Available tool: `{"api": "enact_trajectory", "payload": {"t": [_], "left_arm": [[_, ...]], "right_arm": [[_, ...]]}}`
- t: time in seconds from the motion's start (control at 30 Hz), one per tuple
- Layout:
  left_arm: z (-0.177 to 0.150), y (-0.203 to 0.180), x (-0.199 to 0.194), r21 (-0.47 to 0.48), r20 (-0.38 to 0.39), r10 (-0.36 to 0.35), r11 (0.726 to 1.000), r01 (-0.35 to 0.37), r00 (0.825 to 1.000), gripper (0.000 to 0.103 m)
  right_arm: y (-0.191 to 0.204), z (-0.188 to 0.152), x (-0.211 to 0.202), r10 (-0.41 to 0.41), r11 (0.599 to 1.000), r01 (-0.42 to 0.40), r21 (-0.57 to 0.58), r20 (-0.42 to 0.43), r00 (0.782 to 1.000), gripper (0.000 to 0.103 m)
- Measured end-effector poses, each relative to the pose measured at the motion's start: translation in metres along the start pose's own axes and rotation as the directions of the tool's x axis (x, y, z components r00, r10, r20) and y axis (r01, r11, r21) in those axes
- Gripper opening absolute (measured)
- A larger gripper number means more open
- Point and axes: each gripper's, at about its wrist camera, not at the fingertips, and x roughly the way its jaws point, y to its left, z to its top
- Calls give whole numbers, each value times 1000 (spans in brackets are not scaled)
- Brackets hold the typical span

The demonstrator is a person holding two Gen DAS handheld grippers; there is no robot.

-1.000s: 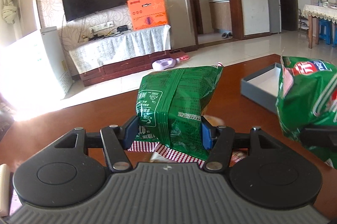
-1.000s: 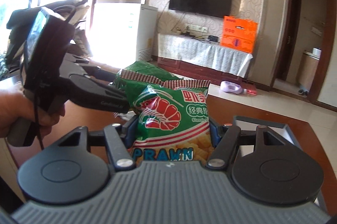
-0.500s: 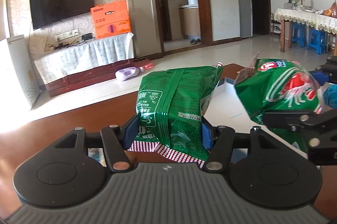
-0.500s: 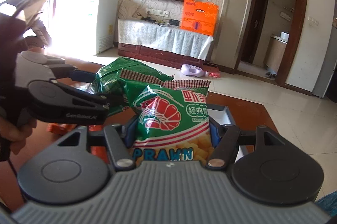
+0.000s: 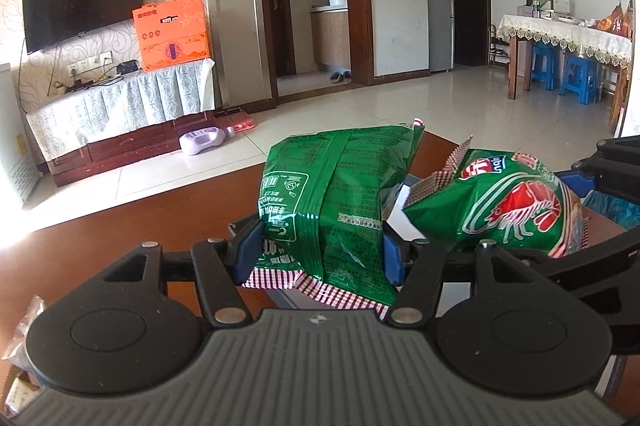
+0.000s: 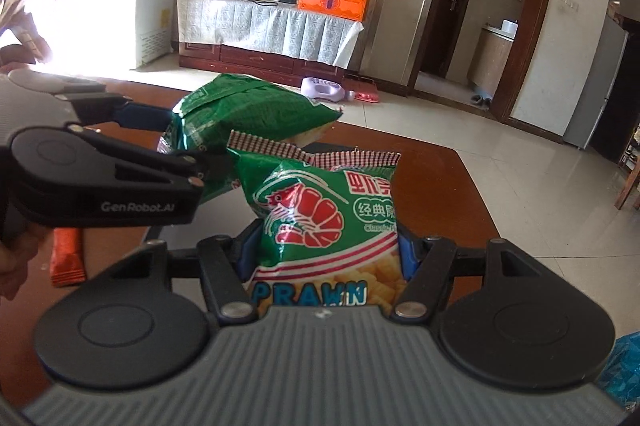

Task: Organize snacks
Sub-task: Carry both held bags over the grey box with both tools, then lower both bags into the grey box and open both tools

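Living room in the back, TV on the wall, orange box (image 5: 172, 31) on the draped cabinet; up front a dark wooden tabletop (image 5: 132, 222); left gripper (image 5: 320, 250) is clamped about half-wide on a green snack bag (image 5: 332, 193), back side facing the camera; right gripper (image 6: 326, 252) pinches a prawn cracker bag (image 6: 320, 218) the same way; both bags are off the surface, side by side over a grey box (image 6: 332, 147) toward the tabletop's far edge; an orange packet (image 6: 67, 258) lies near the left edge.
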Motion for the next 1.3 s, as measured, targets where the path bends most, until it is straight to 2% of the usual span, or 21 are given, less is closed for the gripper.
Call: {"api": "enact_trajectory", "payload": {"t": [0.17, 0.33, 0.4, 0.47, 0.57, 0.63, 0.8, 0.93, 1.07, 1.3], "left_arm": [[-1, -3, 17, 13, -26, 3, 1000, -2, 1000, 66], [-5, 10, 17, 24, -28, 5, 1000, -5, 1000, 67], [-8, 13, 16, 26, -35, 14, 1000, -13, 999, 74], [-13, 14, 8, 27, -31, 18, 999, -17, 999, 88], [-15, 12, 1, 59, -22, 23, 998, -22, 999, 89], [-18, 13, -8, 75, -14, 21, 997, -20, 1000, 94], [-20, 18, -18, 77, 12, -13, 997, 12, 1000, 100], [-20, 18, -25, 84, 12, -39, 996, 38, 999, 100], [-22, 10, -42, 102, 48, -44, 994, 39, 998, 101], [-32, 4, -82, 115, 65, -36, 993, 28, 997, 102]], "right_arm": [[11, 3, 16, -18, 999, 18, -38, -23, 1000, 67], [13, 8, 28, -31, 998, 28, -58, -39, 999, 67], [18, 9, 30, -38, 996, 34, -85, -47, 998, 67], [24, 9, 33, -48, 990, 40, -133, -64, 997, 67], [34, 8, 34, -71, 978, 54, -201, -74, 995, 69], [38, 7, 31, -82, 972, 62, -226, -80, 993, 70], [43, 7, 14, -106, 954, 82, -289, -71, 992, 81], [38, 3, -16, -90, 958, 72, -276, -54, 994, 84], [33, -1, -42, -96, 965, 85, -247, -31, 995, 84], [28, -8, -76, -85, 990, 85, -112, 6, 996, 84]]}}
